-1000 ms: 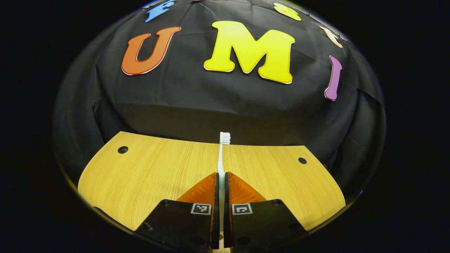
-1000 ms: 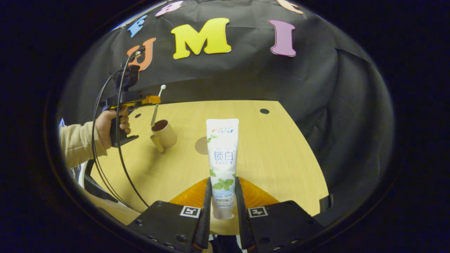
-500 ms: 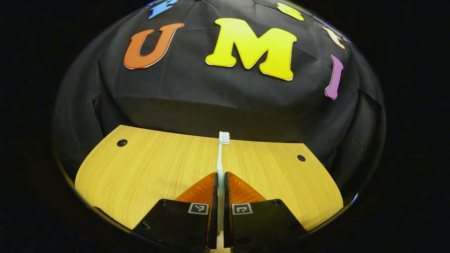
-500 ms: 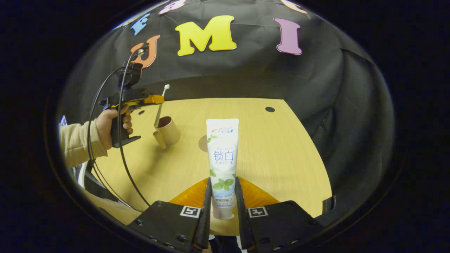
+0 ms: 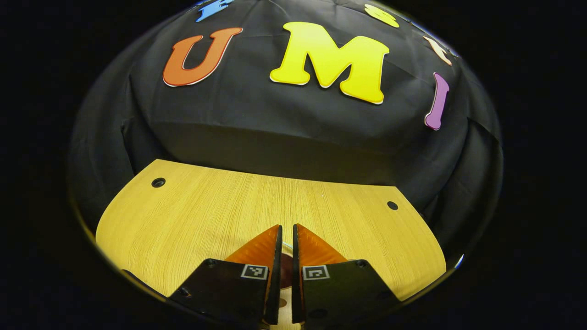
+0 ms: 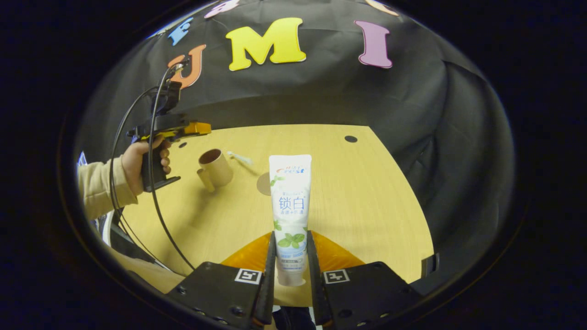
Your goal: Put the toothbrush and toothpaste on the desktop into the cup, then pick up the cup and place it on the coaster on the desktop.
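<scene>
While the right tool (image 6: 290,233) grips a white plastic toothpaste tube (image 6: 290,192) near its cap end, both fingers pressed to its sides, the tube stands upright above the pale wooden surface (image 6: 357,192). Held this way, cap down, it looks ready to go end-first into a cup. The right tool is roughly level and faces the far wall.

In the right gripper view, a tan cylindrical cup with a side handle (image 6: 215,167) stands upright on the surface, left of the tube. A slim white toothbrush (image 6: 240,158) lies flat on the surface just beyond the cup, outside it, so it remains to be put inside. A round brown coaster (image 6: 263,183) lies to the right of the cup, partly hidden behind the tube, with nothing on it.

A hand (image 6: 137,160) in a cream sleeve (image 6: 98,188) holds the left tool (image 6: 204,128) level above the cup. In the left gripper view, that tool's fingers (image 5: 266,243) stand close together with a narrow slit between them, gripping nothing. The cup's dark mouth (image 5: 286,270) shows through the slit.
</scene>
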The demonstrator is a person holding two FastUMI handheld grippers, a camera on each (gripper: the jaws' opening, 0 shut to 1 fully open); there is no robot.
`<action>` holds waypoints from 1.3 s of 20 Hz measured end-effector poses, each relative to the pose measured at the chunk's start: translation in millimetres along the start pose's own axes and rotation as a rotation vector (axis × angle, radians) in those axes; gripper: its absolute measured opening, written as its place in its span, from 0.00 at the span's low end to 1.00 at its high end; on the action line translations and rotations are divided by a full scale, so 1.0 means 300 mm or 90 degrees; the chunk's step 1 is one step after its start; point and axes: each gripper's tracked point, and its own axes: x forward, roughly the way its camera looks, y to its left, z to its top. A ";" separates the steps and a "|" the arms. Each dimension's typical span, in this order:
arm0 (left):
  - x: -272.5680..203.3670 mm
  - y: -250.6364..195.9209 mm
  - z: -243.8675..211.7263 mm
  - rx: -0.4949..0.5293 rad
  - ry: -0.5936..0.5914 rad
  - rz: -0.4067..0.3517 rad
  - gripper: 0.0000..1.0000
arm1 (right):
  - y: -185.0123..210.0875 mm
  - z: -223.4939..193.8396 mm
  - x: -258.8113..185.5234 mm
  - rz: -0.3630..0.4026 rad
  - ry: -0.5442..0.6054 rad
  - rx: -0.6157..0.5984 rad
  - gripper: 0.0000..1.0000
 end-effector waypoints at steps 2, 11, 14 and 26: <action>0.000 0.003 -0.007 -0.001 0.004 0.006 0.14 | 0.000 0.002 -0.001 0.002 0.001 -0.002 0.34; 0.089 -0.126 -0.033 0.014 0.038 0.027 0.39 | -0.012 0.012 0.002 0.019 0.014 -0.024 0.34; 0.144 -0.176 -0.064 0.010 0.059 0.046 0.66 | -0.053 0.033 0.029 0.018 0.025 -0.038 0.34; 0.359 -0.208 -0.270 -0.080 0.147 0.210 0.88 | -0.245 0.069 0.094 0.014 0.075 -0.119 0.34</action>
